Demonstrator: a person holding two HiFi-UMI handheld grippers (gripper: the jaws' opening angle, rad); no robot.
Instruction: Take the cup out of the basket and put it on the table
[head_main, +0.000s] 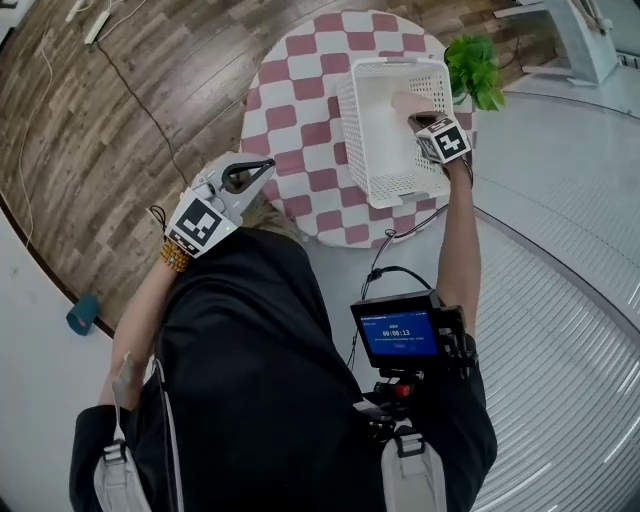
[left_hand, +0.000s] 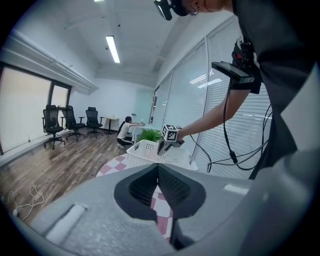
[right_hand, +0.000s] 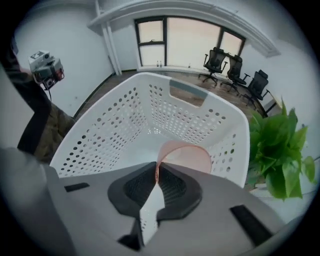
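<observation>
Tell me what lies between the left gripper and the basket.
Only bare pink-and-white checked tabletop lies between the left gripper and the basket. The head view shows it best, and the left gripper view agrees.

Basket (head_main: 349, 120) top open — plant (head_main: 476, 66) rt.

The right arm (head_main: 462, 240) is being held nearly straight ahead of the body — the right gripper (head_main: 425, 118) at its end is pointing steeply downward, its jaws pinching the thin rim of the pink cup (right_hand: 187, 156). The left arm (head_main: 150, 300) is being held bent at the elbow, the left gripper (head_main: 262, 166) sitting off to the person's left, aiming slightly below level — jaws resting together with nothing between them
</observation>
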